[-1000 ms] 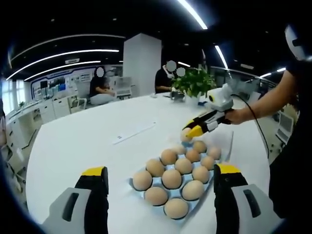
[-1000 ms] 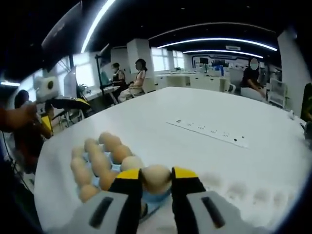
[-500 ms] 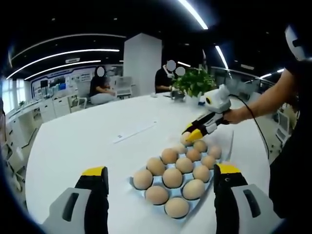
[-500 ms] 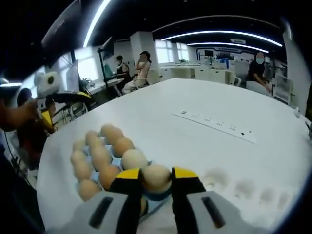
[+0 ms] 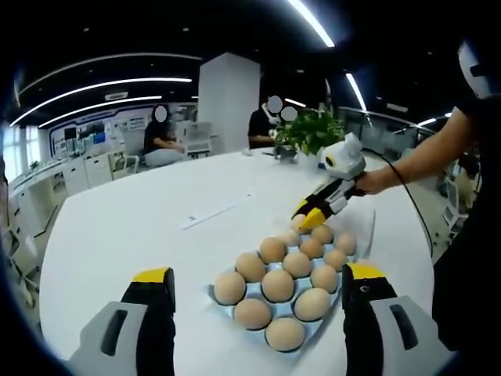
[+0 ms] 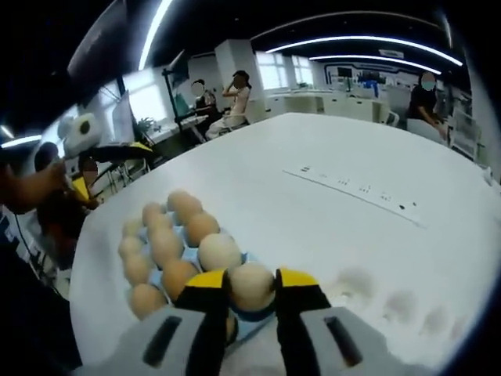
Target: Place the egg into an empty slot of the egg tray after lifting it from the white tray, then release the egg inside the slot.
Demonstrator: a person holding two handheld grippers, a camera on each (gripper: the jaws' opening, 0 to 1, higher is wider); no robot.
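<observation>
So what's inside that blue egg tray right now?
The egg tray holds about a dozen brown eggs. The right tongs grip one more egg over its edge. Any empty slot is hidden behind eggs and tongs.

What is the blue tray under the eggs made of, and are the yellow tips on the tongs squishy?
The egg tray looks like thin moulded plastic: pale blue, smooth, shaped into cups. It could be pulp; the view is too blurry to be sure. The yellow tips on the right tongs, shut on an egg, look matte, maybe rubber or plastic. Squishiness cannot be told. The egg has a dull, tan, chalky shell.
</observation>
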